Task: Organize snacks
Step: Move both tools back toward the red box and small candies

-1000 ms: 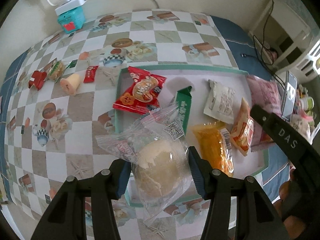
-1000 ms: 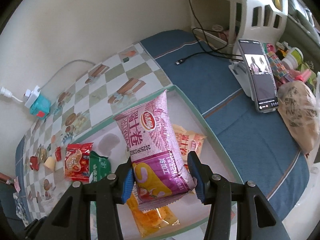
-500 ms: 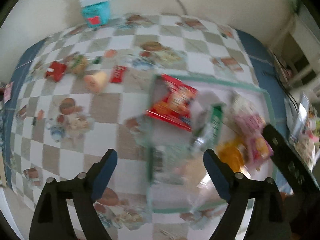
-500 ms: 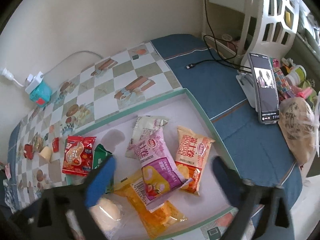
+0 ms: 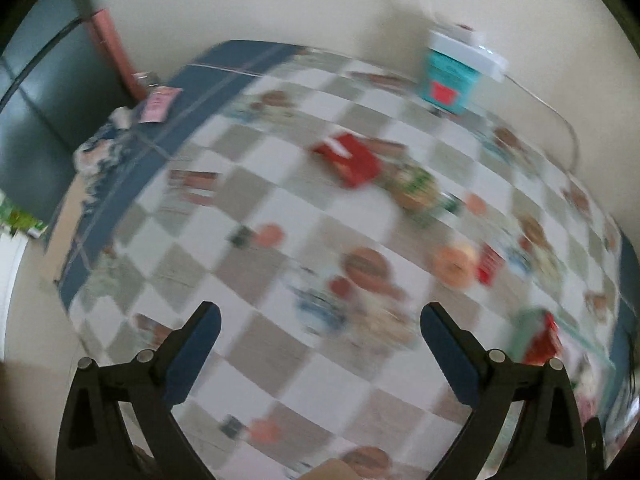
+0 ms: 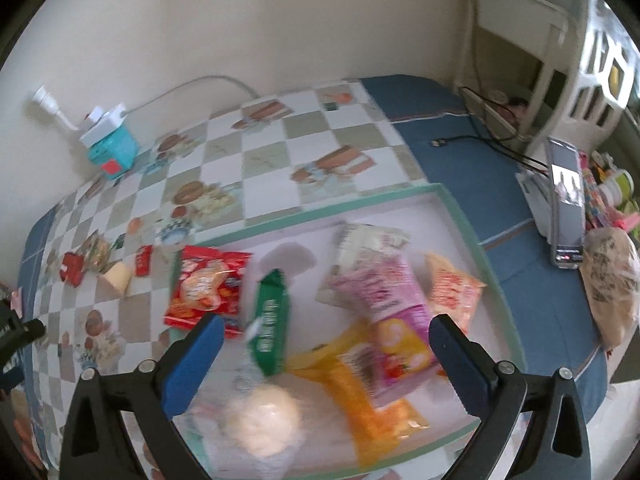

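Several glossy crinkled snack packets (image 6: pixel 376 296) fill flat rectangular tray (image 6: pixel 460 216)

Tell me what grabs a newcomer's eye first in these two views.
The shallow green-rimmed tray crowded with bright packets: a red snack bag at its left, a pink one lying over an orange one in the middle. Left of the tray a few small snacks lie loose on the checkered cloth; a teal box sits by the wall.
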`<state>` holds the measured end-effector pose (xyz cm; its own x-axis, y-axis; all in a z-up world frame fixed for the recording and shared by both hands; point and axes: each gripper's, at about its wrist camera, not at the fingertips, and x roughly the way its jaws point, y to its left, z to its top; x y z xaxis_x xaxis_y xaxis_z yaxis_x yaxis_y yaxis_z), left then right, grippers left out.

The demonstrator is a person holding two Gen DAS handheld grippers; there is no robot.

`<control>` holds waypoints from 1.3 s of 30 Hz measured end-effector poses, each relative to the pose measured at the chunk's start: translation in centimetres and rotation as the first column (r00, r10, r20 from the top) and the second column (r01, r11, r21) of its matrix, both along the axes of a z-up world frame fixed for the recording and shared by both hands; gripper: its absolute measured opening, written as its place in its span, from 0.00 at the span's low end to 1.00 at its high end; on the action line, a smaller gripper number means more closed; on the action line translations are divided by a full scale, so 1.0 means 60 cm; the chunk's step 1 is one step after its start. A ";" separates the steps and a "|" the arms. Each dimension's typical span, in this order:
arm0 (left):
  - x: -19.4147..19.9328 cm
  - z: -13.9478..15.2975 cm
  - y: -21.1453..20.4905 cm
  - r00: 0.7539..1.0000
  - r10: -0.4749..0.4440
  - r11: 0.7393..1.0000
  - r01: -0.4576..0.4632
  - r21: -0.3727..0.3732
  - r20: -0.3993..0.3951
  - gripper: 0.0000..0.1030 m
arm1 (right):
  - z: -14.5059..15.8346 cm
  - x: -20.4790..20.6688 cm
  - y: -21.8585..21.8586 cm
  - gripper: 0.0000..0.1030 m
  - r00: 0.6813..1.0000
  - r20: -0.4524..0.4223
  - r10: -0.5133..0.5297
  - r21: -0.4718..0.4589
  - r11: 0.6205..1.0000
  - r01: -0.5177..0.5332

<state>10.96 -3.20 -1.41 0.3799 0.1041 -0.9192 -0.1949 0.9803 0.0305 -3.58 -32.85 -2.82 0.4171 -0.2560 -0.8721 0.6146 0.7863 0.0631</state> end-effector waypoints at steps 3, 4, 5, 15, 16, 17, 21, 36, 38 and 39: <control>0.013 0.003 0.044 0.999 0.035 0.999 -0.035 0.012 0.003 0.97 | 0.002 0.023 0.034 1.00 0.999 0.000 0.034 0.006 0.999 -0.034; 0.017 0.004 0.055 0.999 0.045 0.999 -0.045 0.014 0.003 0.97 | 0.003 0.032 0.046 1.00 0.999 0.001 0.044 0.009 0.999 -0.044; 0.021 0.005 0.065 0.999 0.052 0.999 -0.052 0.012 0.002 0.97 | 0.003 0.038 0.057 1.00 0.999 0.003 0.053 0.013 0.999 -0.053; 0.044 0.007 0.174 0.990 0.144 0.990 -0.144 0.000 -0.001 0.97 | -0.004 0.117 0.187 1.00 0.983 -0.012 0.182 0.017 0.983 -0.182; 0.045 0.005 0.183 0.988 0.153 0.988 -0.153 -0.003 -0.003 0.97 | -0.008 0.126 0.210 1.00 0.978 -0.021 0.208 0.013 0.978 -0.208; 0.046 0.003 0.192 0.987 0.161 0.987 -0.161 -0.008 -0.006 0.97 | -0.008 0.126 0.210 1.00 0.978 -0.021 0.208 0.013 0.978 -0.208; 0.050 -0.005 0.224 0.981 0.195 0.980 -0.195 -0.023 -0.019 0.97 | -0.018 0.145 0.252 1.00 0.967 -0.039 0.251 0.007 0.968 -0.251; 0.075 -0.033 0.224 0.985 0.156 0.985 -0.160 -0.062 -0.069 0.97 | -0.050 0.189 0.284 1.00 0.958 -0.064 0.279 0.021 0.960 -0.278; 0.082 -0.034 0.216 0.987 0.143 0.987 -0.147 -0.067 -0.071 0.97 | -0.050 0.193 0.278 1.00 0.960 -0.056 0.275 0.027 0.961 -0.274; 0.087 -0.034 0.212 0.988 0.135 0.987 -0.140 -0.073 -0.072 0.97 | -0.052 0.198 0.272 1.00 0.962 -0.046 0.271 0.037 0.962 -0.269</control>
<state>16.16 9.55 -3.48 0.3043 0.0781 -0.9494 -0.3283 0.9442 -0.0276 8.28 -16.54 -5.94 0.4225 -0.1131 -0.8993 0.3829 0.9216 0.0640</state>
